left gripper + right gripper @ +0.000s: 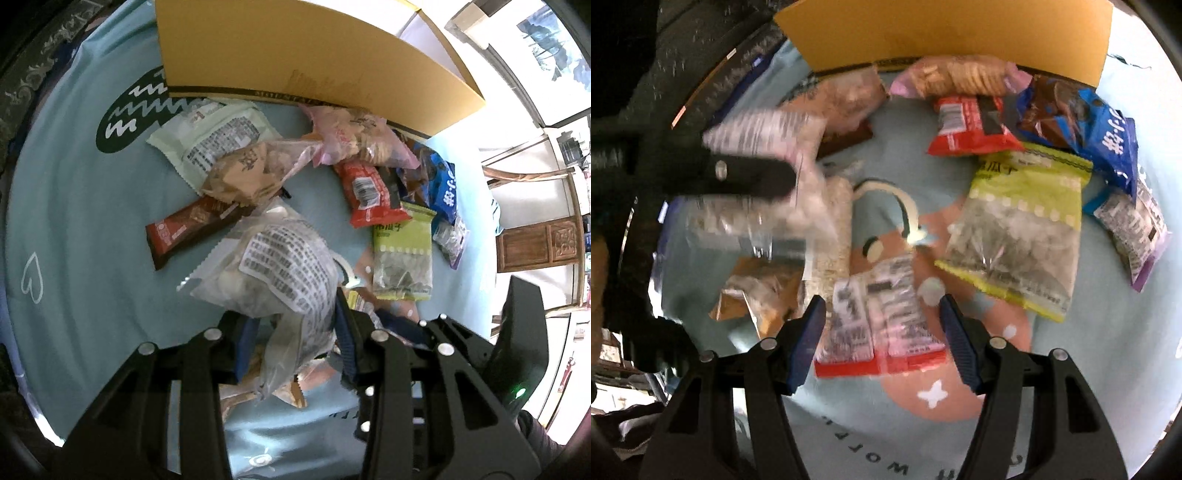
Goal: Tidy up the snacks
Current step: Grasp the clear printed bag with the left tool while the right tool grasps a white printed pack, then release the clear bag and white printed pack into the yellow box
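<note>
My left gripper (295,328) is shut on a clear snack bag with a white printed label (273,266) and holds it above the light blue cloth (85,206). The same bag shows blurred in the right wrist view (764,133), with the left gripper's dark finger across it. My right gripper (882,332) is open, its blue-padded fingers on either side of a red-edged packet with a printed back (882,325) that lies on the cloth. A cardboard box (295,51) stands at the far side, and also shows in the right wrist view (942,33).
Snacks lie scattered before the box: a pale green packet (210,136), brown bar (188,225), pink biscuit bag (354,133), red packet (971,125), yellow-green seed bag (1019,229), blue cookie bag (1082,118) and purple packet (1137,229). A tan bag (757,291) lies left.
</note>
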Action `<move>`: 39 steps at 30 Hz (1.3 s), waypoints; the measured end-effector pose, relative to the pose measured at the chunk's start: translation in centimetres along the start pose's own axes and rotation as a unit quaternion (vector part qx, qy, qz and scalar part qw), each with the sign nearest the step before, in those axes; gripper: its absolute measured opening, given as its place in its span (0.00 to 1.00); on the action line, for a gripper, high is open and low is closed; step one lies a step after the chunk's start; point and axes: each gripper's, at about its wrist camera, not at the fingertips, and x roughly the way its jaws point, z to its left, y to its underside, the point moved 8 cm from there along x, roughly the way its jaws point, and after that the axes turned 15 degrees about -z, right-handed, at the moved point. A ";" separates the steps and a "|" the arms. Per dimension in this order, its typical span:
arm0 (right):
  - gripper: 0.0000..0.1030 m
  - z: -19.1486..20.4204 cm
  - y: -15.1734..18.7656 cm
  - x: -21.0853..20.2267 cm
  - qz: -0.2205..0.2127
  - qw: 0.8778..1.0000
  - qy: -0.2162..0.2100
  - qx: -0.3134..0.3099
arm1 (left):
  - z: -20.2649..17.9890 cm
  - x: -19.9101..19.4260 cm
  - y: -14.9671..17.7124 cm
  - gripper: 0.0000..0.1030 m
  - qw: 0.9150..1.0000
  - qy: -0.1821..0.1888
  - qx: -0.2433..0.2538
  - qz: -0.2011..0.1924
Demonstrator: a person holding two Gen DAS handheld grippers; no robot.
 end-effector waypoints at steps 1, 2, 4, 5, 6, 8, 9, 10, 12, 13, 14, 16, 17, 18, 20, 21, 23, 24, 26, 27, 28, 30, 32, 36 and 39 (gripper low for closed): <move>0.61 0.0 -0.2 0.1 -0.003 1.000 0.003 -0.002 | 0.1 0.1 0.1 0.38 1.000 0.000 0.000 0.002; 0.62 0.0 -0.1 0.2 -0.005 1.000 0.004 -0.006 | 0.1 0.2 0.2 0.38 1.000 -0.001 -0.002 0.003; 0.62 0.1 -0.4 0.4 -0.009 1.000 0.008 -0.020 | 0.2 0.4 0.4 0.38 1.000 0.000 -0.002 0.006; 0.60 0.3 -0.5 0.6 -0.007 1.000 0.010 -0.028 | 0.3 0.6 0.4 0.38 1.000 -0.001 -0.003 0.008; 0.48 0.7 -0.6 0.6 -0.006 0.999 0.007 -0.036 | 0.4 0.8 0.5 0.38 1.000 -0.001 -0.004 0.009; 0.38 1.2 -0.7 0.5 0.006 0.998 0.017 -0.059 | 0.5 1.2 0.6 0.37 1.000 0.004 -0.009 0.009; 0.37 1.3 -0.7 0.3 0.007 0.997 0.024 -0.068 | 0.5 1.3 0.6 0.36 1.000 0.004 -0.009 0.008; 0.36 1.4 -0.7 0.1 0.009 0.998 0.016 -0.058 | 0.5 1.3 0.5 0.34 1.000 0.002 -0.006 0.007; 0.36 0.7 -1.0 -0.9 0.008 1.000 -0.002 -0.018 | 0.1 1.0 0.5 0.32 1.000 0.007 0.004 0.006; 0.36 0.3 -1.3 -1.7 -0.001 1.000 -0.003 -0.008 | -0.1 0.7 0.4 0.31 1.000 0.003 0.012 0.005; 0.36 0.1 -1.5 -2.3 -0.006 1.000 -0.004 -0.003 | -0.1 0.5 0.3 0.31 1.000 0.002 0.014 0.003; 0.37 -0.5 -2.2 -3.3 -0.018 1.000 -0.008 0.013 | -0.3 -0.3 -0.1 0.30 1.000 0.008 0.018 -0.003; 0.37 -0.9 -2.5 -4.0 -0.025 0.999 -0.008 0.021 | -0.5 -0.7 -0.2 0.30 1.000 0.010 0.021 -0.007; 0.37 -1.2 -2.9 -4.5 -0.032 0.999 -0.009 0.027 | -0.6 -1.2 -0.4 0.30 1.000 0.012 0.023 -0.012; 0.37 -1.9 -3.6 -5.6 -0.044 0.998 -0.009 0.034 | -0.9 -2.2 -0.9 0.30 0.999 0.019 0.027 -0.023; 0.37 -2.0 -4.2 -6.0 -0.052 0.998 -0.008 0.037 | -1.0 -2.7 -1.1 0.30 0.999 0.020 0.029 -0.027; 0.37 -2.2 -5.3 -6.6 -0.065 0.997 -0.008 0.039 | -1.4 -3.7 -1.7 0.30 0.998 0.026 0.032 -0.038; 0.37 -2.2 -5.9 -7.0 -0.073 0.997 -0.008 0.038 | -1.4 -4.2 -2.0 0.30 0.998 0.028 0.034 -0.042; 0.37 -2.4 -7.2 -7.8 -0.087 0.996 -0.009 0.036 | -1.8 -5.2 -2.9 0.30 0.997 0.030 0.042 -0.055; 0.37 -2.4 -8.1 -8.3 -0.097 0.995 -0.010 0.036 | -2.0 -5.7 -3.3 0.30 0.997 0.032 0.045 -0.061; 0.37 -2.5 -8.6 -8.7 -0.102 0.994 -0.010 0.034 | -2.3 -6.3 -4.0 0.30 0.996 0.034 0.047 -0.070; 0.37 -2.6 -10.2 -9.8 -0.120 0.992 -0.010 0.029 | -2.7 -7.0 -5.0 0.30 0.995 0.036 0.052 -0.079; 0.37 -2.7 -12.0 -10.8 -0.138 0.990 -0.010 0.026 | -3.0 -7.9 -6.3 0.30 0.993 0.036 0.056 -0.093; 0.37 -3.5 -15.1 -12.2 -0.164 0.986 -0.007 0.024 | -3.2 -9.6 -9.1 0.30 0.991 0.035 0.056 -0.119; 0.37 -4.1 -17.9 -12.8 -0.187 0.982 -0.001 0.018 | -3.4 -10.5 -11.9 0.30 0.987 0.039 0.057 -0.148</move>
